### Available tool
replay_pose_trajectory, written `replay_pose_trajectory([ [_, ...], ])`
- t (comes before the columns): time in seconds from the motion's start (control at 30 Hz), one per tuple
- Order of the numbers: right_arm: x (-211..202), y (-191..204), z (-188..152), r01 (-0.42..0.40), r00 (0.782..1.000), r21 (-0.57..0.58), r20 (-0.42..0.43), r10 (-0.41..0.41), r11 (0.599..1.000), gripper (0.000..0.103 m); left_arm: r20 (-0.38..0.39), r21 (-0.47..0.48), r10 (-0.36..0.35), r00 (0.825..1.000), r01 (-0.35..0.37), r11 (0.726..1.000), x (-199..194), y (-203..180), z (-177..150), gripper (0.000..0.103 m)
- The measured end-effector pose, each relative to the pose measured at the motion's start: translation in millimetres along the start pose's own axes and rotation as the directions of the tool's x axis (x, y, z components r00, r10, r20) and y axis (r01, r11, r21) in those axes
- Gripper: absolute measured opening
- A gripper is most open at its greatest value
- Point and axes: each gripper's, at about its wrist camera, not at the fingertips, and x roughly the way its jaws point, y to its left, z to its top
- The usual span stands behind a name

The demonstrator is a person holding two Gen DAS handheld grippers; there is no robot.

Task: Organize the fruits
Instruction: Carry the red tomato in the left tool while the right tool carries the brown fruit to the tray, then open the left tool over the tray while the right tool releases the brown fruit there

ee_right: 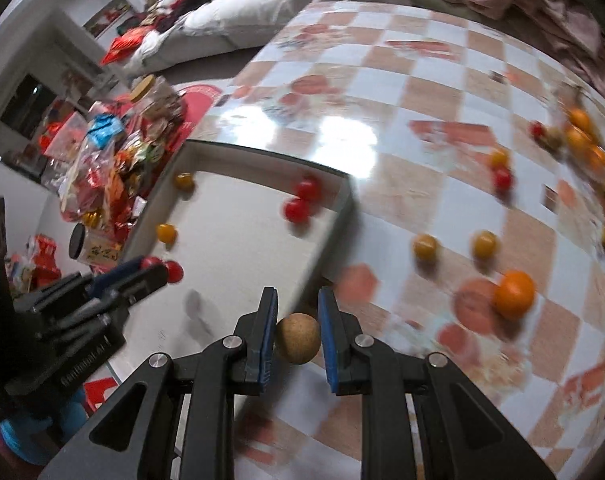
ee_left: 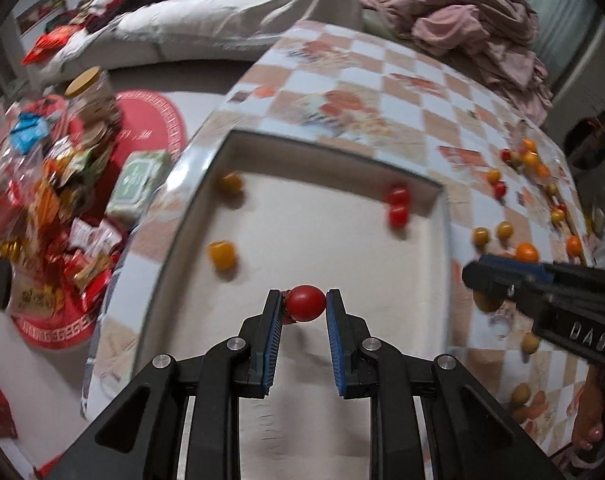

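1. Two grippers each carry one fruit: the left gripper [ee_left: 304, 305] is clamped narrow on a red tomato [ee_left: 305, 303], the right gripper [ee_right: 298, 316] on a tan fruit [ee_right: 297, 338].
2. Likely handling: both are light, round and smooth, so they may roll or slip. The tomato is thin-skinned and soft; a gentle pinch across its widest middle, as now, suits it. The tan fruit looks firmer and matte.
3. Looks: the tomato is glossy and oval; the tan fruit is dull and faintly speckled.
4. Outward, the tomato hangs over the white tray [ee_left: 442, 192], where two red tomatoes sit at 1 o'clock and two yellow ones at 10 and 11.
5. From the right gripper, the tray lies at 10 o'clock and the tan fruit hangs by its edge; loose fruits dot the checked tabletop [ee_right: 402, 92] from 1 to 3 o'clock, an orange [ee_right: 515, 294] nearest.
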Motion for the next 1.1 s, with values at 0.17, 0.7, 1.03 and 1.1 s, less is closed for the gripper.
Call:
replay_pose_trajectory([
  [0.17, 26, 26, 18, -0.013, 1.000, -0.031, -0.019, 0.012, 0.999, 0.023, -0.020, -0.030, 0.046, 0.999, -0.046, 0.998, 12, 23, -9, 0.023],
  [0.7, 93, 65, 46, 0.081, 0.996, -0.172, -0.020, -0.086, 0.982, 0.023, -0.005, -0.007, 0.109, 0.994, -0.109, 0.994, 31, 34, -13, 0.023],
  [1.03, 92, 71, 46, 0.097, 0.995, -0.211, -0.007, -0.101, 0.973, 0.030, -0.042, 0.004, 0.107, 0.993, -0.107, 0.994, 40, 36, -15, 0.025],
  [1.1, 89, 70, 47, 0.090, 0.995, -0.205, -0.014, -0.095, 0.975, 0.043, -0.047, 0.004, 0.098, 0.994, -0.098, 0.995, 40, 37, -14, 0.051],
])
